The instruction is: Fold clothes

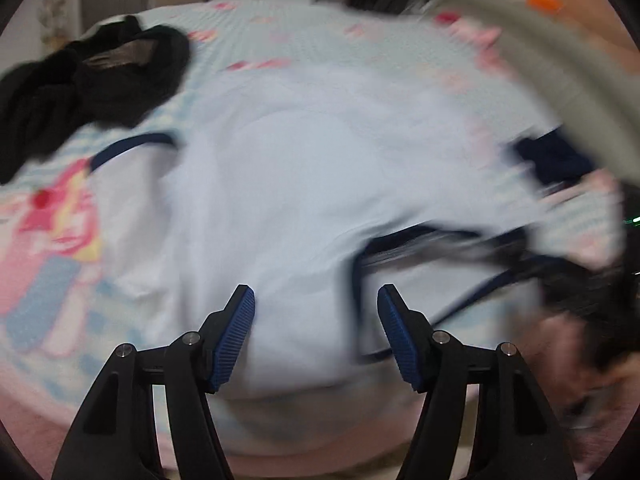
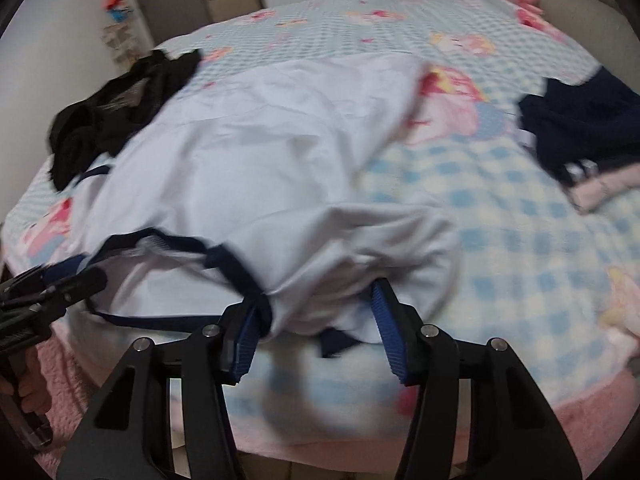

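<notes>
A white T-shirt (image 1: 304,168) (image 2: 248,152) with navy trim lies spread on the checked bed cover (image 2: 500,208). My left gripper (image 1: 316,296) hovers open just above the shirt's near part, with nothing between its blue pads. It also shows at the left edge of the right wrist view, left gripper (image 2: 44,288), beside the navy collar. My right gripper (image 2: 314,300) stands open at the shirt's near corner. A bunched fold of white cloth and navy trim sits between its fingertips and drapes over the left pad (image 2: 246,344). I see no firm pinch.
A crumpled black garment (image 1: 100,76) (image 2: 120,116) lies at the shirt's far left. A navy garment (image 2: 580,128) (image 1: 556,156) rests on a pink folded piece (image 2: 600,190) at the right. A blurred grey sleeve (image 1: 552,64) crosses the upper right. The pink bed edge (image 2: 580,412) is near.
</notes>
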`<state>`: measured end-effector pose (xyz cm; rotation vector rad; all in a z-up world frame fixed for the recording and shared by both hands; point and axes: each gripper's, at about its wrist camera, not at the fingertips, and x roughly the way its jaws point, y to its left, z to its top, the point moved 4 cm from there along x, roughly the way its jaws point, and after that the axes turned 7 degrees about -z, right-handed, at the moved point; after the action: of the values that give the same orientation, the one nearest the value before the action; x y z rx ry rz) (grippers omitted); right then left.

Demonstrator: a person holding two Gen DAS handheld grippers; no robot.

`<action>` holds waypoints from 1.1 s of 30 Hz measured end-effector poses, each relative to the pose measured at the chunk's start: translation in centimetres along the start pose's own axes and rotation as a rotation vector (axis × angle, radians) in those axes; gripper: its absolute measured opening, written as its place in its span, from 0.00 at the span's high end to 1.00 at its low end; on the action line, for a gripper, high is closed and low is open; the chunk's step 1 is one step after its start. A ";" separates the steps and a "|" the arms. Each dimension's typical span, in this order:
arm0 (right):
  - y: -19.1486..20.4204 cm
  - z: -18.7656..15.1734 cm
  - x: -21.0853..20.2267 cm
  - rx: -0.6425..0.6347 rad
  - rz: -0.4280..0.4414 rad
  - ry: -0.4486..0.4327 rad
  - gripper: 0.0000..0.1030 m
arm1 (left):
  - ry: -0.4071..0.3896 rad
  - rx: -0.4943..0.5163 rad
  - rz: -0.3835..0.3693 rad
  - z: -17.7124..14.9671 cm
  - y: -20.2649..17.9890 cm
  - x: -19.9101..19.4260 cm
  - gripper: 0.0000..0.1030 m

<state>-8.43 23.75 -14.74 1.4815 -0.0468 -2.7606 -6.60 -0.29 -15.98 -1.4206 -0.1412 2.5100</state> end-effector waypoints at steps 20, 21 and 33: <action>-0.3 -0.5 -2.4 0.047 0.189 -0.026 0.57 | -0.142 -0.094 -0.183 -0.3 1.8 -4.2 0.39; -0.3 -0.6 -2.3 0.049 0.190 -0.022 0.57 | -0.136 -0.090 -0.181 -0.5 1.6 -4.1 0.39; 1.1 0.6 0.7 -0.040 -0.033 0.022 0.40 | 0.028 -0.026 -0.032 2.5 -1.2 0.9 0.33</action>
<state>-9.32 22.70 -14.92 1.5164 0.0322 -2.7529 -8.93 1.18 -15.21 -1.4514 -0.1909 2.4701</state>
